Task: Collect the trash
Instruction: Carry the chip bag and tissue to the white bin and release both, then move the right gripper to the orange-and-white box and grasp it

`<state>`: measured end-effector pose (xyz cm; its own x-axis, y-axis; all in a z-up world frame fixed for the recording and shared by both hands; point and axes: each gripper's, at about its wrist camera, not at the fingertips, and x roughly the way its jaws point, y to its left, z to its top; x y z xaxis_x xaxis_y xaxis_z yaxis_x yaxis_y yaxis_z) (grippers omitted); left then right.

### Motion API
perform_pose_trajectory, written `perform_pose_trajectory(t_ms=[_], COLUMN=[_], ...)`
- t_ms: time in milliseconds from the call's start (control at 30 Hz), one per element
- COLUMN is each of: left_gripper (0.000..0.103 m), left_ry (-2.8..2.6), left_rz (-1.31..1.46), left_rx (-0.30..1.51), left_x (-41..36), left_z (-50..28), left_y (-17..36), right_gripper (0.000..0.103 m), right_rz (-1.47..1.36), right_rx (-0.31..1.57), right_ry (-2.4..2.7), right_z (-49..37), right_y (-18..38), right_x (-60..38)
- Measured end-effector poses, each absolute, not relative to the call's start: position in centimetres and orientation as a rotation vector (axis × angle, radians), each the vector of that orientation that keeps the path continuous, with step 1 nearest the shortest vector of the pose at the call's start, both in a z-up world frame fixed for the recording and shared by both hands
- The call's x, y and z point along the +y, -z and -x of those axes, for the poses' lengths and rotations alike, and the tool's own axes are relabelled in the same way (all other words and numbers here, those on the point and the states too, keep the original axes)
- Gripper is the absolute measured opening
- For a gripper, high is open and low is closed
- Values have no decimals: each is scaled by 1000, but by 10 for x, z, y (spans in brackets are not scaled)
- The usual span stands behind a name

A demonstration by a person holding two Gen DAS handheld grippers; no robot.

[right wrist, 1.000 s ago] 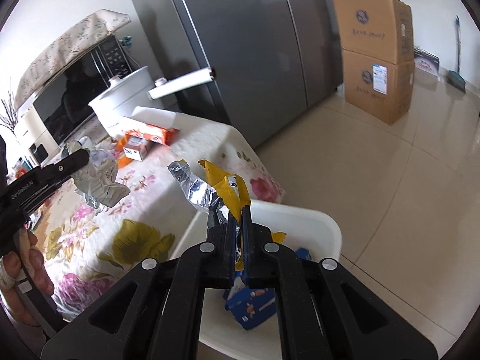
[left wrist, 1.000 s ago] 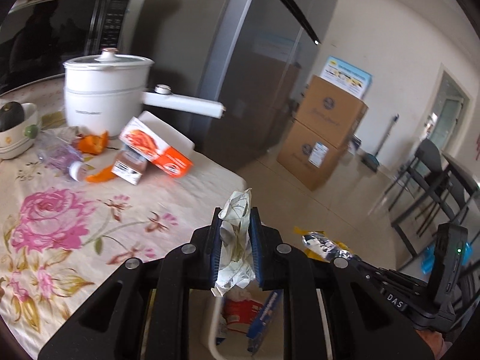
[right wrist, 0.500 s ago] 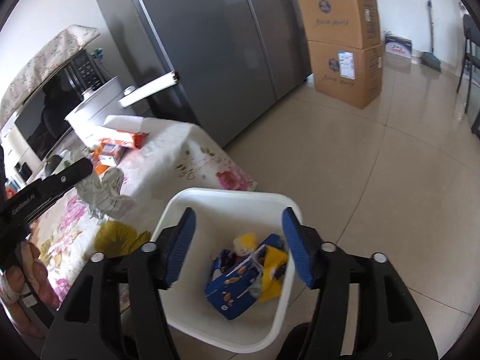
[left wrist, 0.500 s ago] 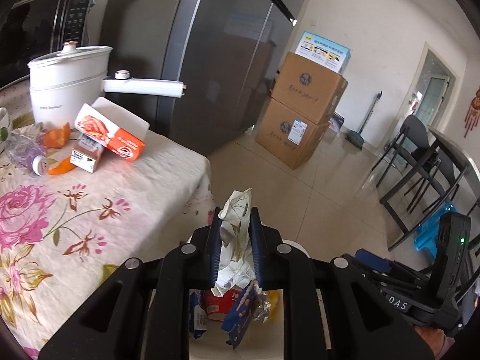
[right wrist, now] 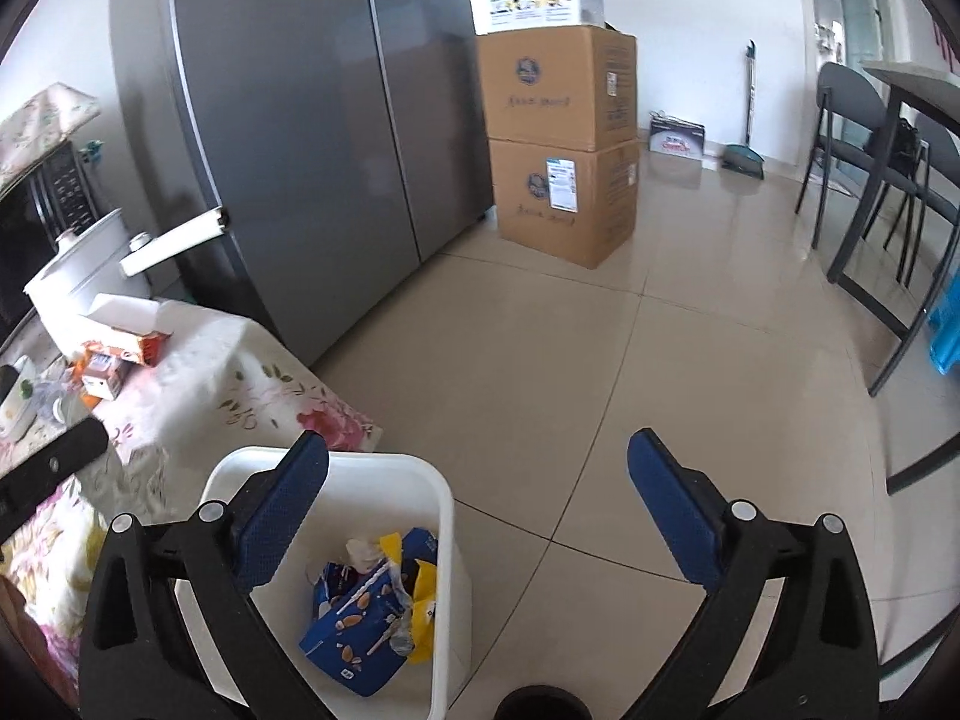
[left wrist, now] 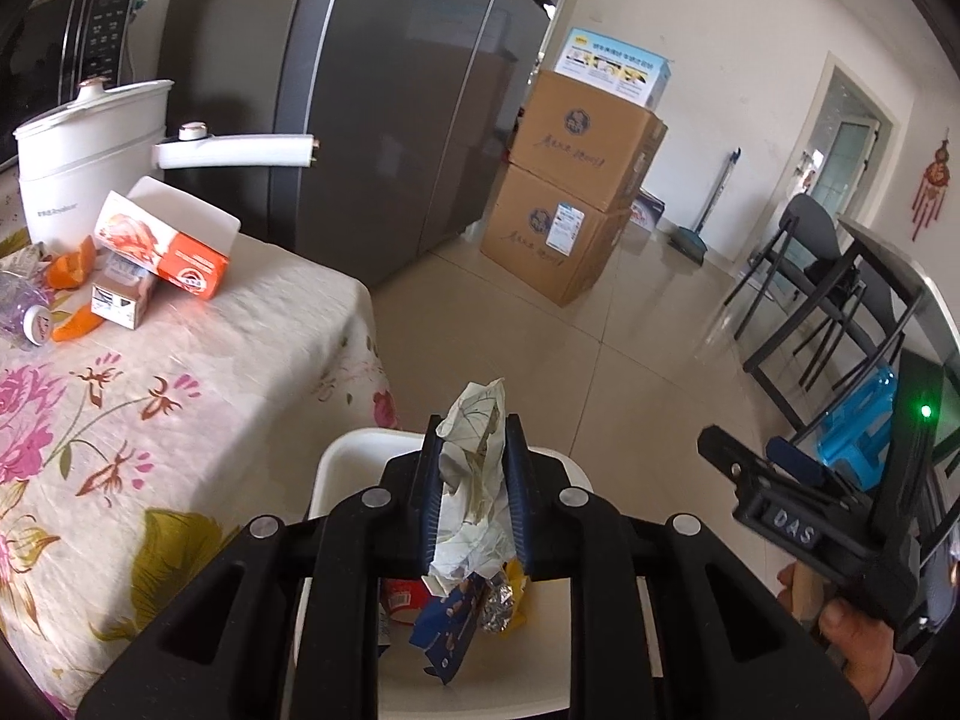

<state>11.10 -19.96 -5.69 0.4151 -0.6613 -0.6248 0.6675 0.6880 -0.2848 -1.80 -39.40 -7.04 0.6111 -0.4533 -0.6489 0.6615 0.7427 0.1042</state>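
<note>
My left gripper hangs over the white bin, and its jaws are opening with a crumpled white paper still pressed between the pads. My right gripper is over the bin's right rim; its jaws are opening wide with nothing between them. Inside the bin lie a blue snack packet, a yellow wrapper and foil. On the floral tablecloth sit an orange box, a small carton, orange peel and a plastic bottle.
A white pot with a long handle stands at the back of the table, beside a microwave. A grey fridge rises behind, with stacked cardboard boxes to its right. Dark chairs and a table stand at the far right across tiled floor.
The right jaws opened and the yellow foil wrapper dropped into the bin. The left gripper carried the crumpled paper from above the table edge to above the bin.
</note>
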Motion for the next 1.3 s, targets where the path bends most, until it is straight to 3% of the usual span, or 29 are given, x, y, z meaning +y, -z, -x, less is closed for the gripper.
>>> perform_pose_trajectory(t_ms=[233, 333, 400, 500, 1167, 1300], left_gripper=[22, 29, 47, 59, 72, 80], left_ry=[846, 848, 842, 828, 734, 677], left_rz=[-2, -3, -7, -8, -19, -4], left_rx=[835, 855, 867, 870, 873, 870], left_x=[-205, -207, -208, -209, -188, -177], left_z=[-111, -111, -111, -110, -121, -130], left_y=[69, 73, 76, 78, 84, 85], right_gripper=[96, 96, 96, 96, 96, 96], right_rz=[-349, -342, -341, -346, -332, -297], right_rx=[651, 652, 656, 666, 703, 707], right_ry=[660, 660, 659, 658, 596, 573], right_z=[15, 15, 14, 13, -15, -25], right_y=[74, 74, 75, 77, 81, 80], right_x=[-392, -390, -390, -390, -374, -362])
